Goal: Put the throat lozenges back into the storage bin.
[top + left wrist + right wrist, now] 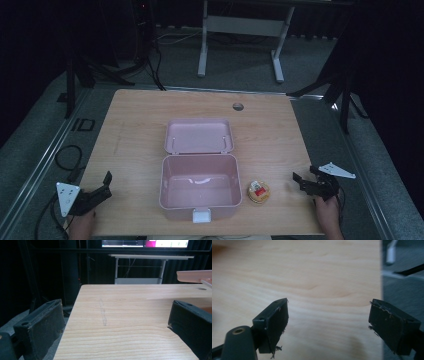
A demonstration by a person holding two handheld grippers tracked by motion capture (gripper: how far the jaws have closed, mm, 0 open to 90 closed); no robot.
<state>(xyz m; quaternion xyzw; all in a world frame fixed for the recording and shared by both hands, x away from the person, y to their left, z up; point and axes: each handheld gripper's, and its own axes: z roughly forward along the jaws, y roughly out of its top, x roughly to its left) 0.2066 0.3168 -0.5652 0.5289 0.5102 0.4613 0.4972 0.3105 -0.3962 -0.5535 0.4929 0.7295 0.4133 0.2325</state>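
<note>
A pink box (200,186) stands open in the middle of the wooden table (135,130), its lid (199,135) lying flat behind it and a white latch at its front. The box looks empty inside. A small round snack pack (258,191) with a red label lies just right of the box. My left gripper (104,183) rests open at the table's front left corner, nothing between its jaws; in the left gripper view (115,322) bare wood lies between them and the pink box (195,276) edges in at right. My right gripper (302,178) is open near the front right edge, over bare wood (328,322).
A round cable hole (238,106) sits near the table's far edge. Behind the table stands a white desk frame (240,30). Black tripod legs and cables lie on the grey floor at both sides. Monitors (145,243) glow at the back.
</note>
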